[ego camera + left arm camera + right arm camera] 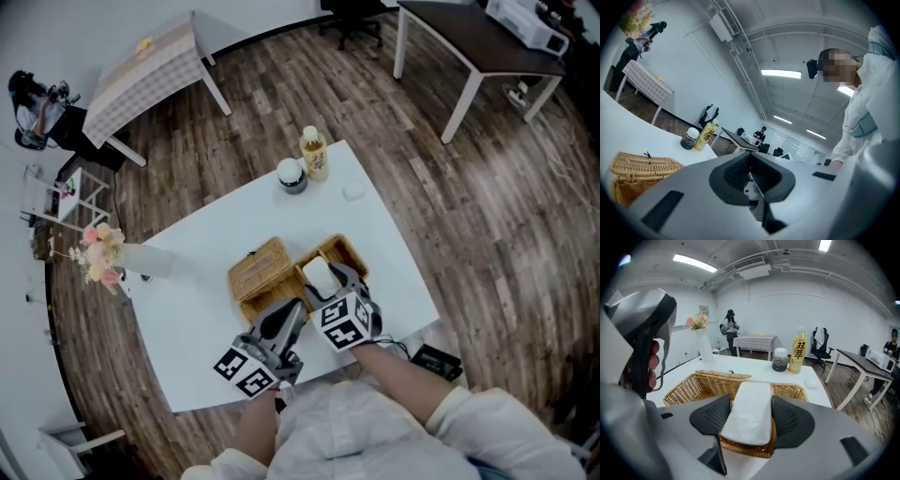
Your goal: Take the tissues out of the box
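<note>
Then | right gripper (750,403): jaws stood wide apart on either side of the tissue pack (747,411), not squeezing it | tissue pack: lay in the open wicker basket (684,387) on the white table (197,281) | left gripper (750,172): jaws closed together, nothing between them.

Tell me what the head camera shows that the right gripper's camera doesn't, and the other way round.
Only the head view: the wooden floor, a black box near the table's corner, and the person's white sleeves.
Only the right gripper view: the ceiling lights, and a close look at the right gripper, its open tongs on either side of the tissue pack.
Both: the wicker basket, yellow bottle, dark jar, flowers and white table.
</note>
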Demonstrator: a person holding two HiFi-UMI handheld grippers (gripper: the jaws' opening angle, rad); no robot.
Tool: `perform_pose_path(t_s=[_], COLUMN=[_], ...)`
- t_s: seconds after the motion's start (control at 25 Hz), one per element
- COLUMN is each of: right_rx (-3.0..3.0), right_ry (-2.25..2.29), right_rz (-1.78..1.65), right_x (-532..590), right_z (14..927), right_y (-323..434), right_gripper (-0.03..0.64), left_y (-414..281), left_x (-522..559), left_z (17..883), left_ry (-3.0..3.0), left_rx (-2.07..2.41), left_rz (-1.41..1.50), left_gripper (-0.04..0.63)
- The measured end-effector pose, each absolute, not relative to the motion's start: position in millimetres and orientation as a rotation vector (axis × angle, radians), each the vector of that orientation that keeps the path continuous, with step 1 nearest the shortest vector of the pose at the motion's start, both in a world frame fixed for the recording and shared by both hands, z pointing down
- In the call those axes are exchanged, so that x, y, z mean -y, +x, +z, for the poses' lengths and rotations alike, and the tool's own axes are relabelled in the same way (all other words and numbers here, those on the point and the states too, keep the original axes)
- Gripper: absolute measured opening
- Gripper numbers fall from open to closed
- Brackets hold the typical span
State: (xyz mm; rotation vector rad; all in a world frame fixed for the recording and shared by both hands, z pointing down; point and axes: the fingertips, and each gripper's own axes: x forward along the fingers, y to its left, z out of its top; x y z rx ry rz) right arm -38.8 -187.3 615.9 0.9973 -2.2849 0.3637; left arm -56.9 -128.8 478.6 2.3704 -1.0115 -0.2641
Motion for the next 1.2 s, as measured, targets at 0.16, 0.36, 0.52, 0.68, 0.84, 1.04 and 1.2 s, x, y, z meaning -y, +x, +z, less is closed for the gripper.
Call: perform_pose_path(t_s=[0.16,0.36,0.52,0.68,0.84,1.04,1.2], right_rx=[2.246,2.253,2.270,2.290,2.289,2.282,2.282], right_ry=[0.967,0.968,0.961,0.952,0.944,0.952,0.956], right_rz=[0.342,0.351,0.366,0.403,0.443,0.440,0.389], right_x=[187.0,187.0,187.3,188.2,188.9,187.3,187.9], right_z=[622.3,621.5,619.0,619.1,619.8,621.2,619.9], right_y=[-41.0,-40.2,-38.1,-37.2,-35.6,-35.6,-36.1], right_gripper=[0.296,0.289,0.281,0.273,0.272,0.265,0.261], left_y=[-57.6,-60.7,-60.4,-61.8,-61.7,-59.5,-59.4], left_x=[129.4,128.9,128.4,127.9,127.6,126.3,127.0], left_z=[478.3,476.4,474.0,474.7,475.4,475.8,475.3], left_ry=[2.375,2.376,2.381,2.382,2.385,2.385,2.388], left_rx=[1.007,1.012,1.009,1.012,1.009,1.005,1.004], left_rz=[-0.259,-0.260,-0.257,-0.254,-0.252,-0.252,-0.253], left_gripper=[0.002,0.002,0.002,0.002,0.002,0.002,0.002])
